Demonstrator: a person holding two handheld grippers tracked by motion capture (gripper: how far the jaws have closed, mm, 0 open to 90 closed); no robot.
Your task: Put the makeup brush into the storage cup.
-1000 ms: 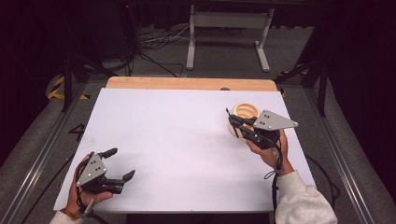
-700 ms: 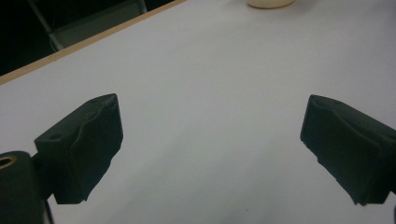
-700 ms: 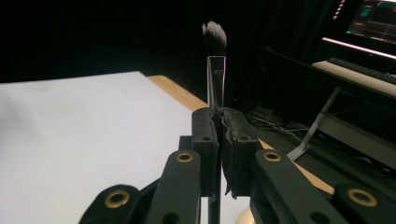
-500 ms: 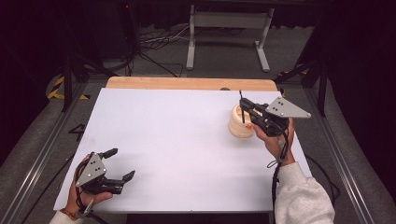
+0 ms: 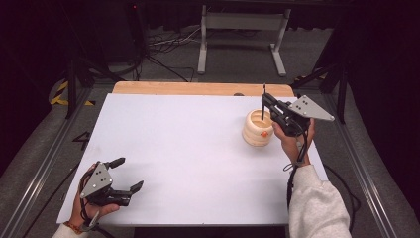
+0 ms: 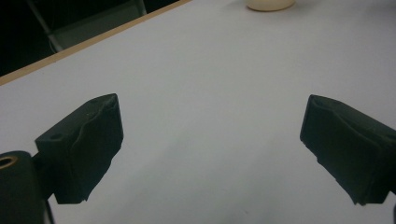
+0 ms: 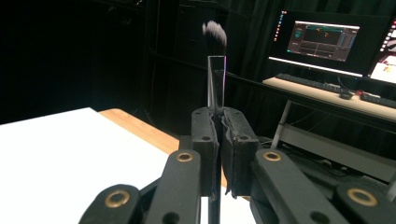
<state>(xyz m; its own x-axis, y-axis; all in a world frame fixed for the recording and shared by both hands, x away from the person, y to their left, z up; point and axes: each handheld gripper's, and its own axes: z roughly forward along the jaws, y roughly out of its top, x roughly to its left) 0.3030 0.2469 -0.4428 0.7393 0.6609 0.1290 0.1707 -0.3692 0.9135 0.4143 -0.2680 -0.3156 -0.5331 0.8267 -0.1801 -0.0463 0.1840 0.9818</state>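
Brush (image 7: 215, 70) clenched upright in right tongs (image 5: 267, 105); left tongs (image 5: 121, 174) released above white table (image 5: 188, 144), dark room.

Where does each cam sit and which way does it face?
High view: above the person's side, looking forward and down on the table; both hands, left gripper, right gripper and a sleeve show.
Left gripper view: on the left gripper, looking low across the table; its open jaws show.
Right gripper view: on the right gripper, facing monitors; its jaws clamp a brush.
Shared: high and left gripper views both show the pot.
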